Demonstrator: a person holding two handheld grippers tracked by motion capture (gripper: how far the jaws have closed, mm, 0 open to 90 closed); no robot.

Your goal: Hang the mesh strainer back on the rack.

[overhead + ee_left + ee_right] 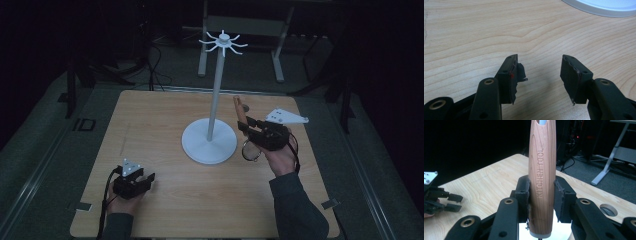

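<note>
Because the room is so dim from the high view, I can only make out the lower end of the utensil as a ring-like shape under my right hand, possibly a metal head; I can't tell what kind. Nearest me, at lower left of that frame, my left gripper (148, 178) rests low on the wooden table (165, 200), and in the left gripper view its jaws stand well apart over bare wood with nothing between them. At centre right of the high view, my right gripper (246, 125) is clamped on the wooden handle (542, 177), which rises tilted out of the jaws, just beside the white stand (209, 142). In the right gripper view both pads press the handle's sides; it is stamped "KITCHEN TOOL", and its top is cut off by the frame's upper edge. Farther back, the stand's pole climbs to a crown of hooks (223, 42) in the upper middle.
</note>
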